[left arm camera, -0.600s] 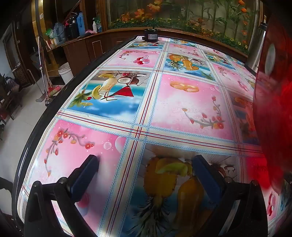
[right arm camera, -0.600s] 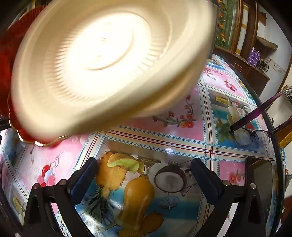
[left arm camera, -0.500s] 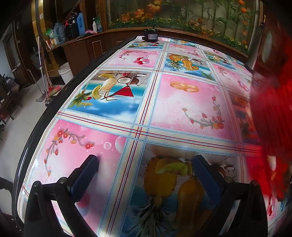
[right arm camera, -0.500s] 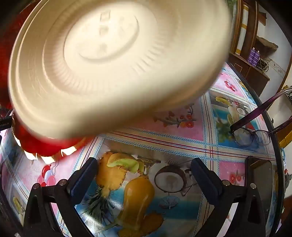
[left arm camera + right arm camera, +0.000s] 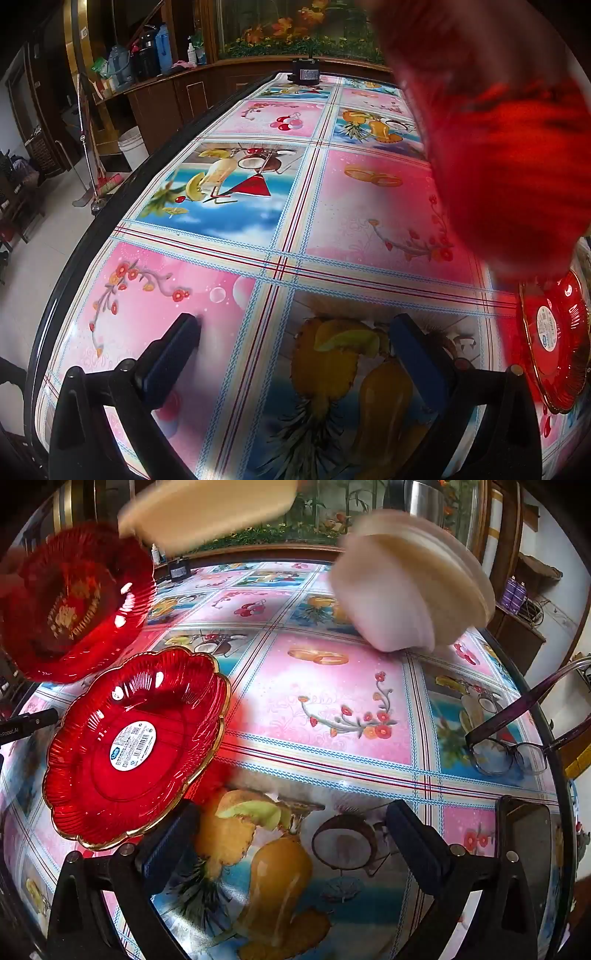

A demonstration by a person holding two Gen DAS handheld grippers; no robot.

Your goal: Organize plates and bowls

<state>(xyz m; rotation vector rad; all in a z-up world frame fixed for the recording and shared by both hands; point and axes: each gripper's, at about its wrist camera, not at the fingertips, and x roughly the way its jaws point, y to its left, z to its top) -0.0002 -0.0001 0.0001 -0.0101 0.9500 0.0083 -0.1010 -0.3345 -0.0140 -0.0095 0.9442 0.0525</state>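
**Dishes land on the table, both grippers empty**

A moment ago 1 cream plate filled the right wrist view and only a red blur edged the left one. Now, from left to right in the right view: a red bowl (image 5: 74, 602) blurred and apparently airborne, a red plate (image 5: 136, 746) lying flat on the table (image 5: 351, 701), a cream plate (image 5: 207, 509) blurred at the top, and a cream bowl (image 5: 410, 583) tipped on its side, also blurred. Glasses (image 5: 517, 753) sit far right.

The left gripper (image 5: 295, 332) and right gripper (image 5: 291, 819) both stand wide, nothing between the jaws. Judging by this, sorting has not begun; the dishes likely need to settle first.
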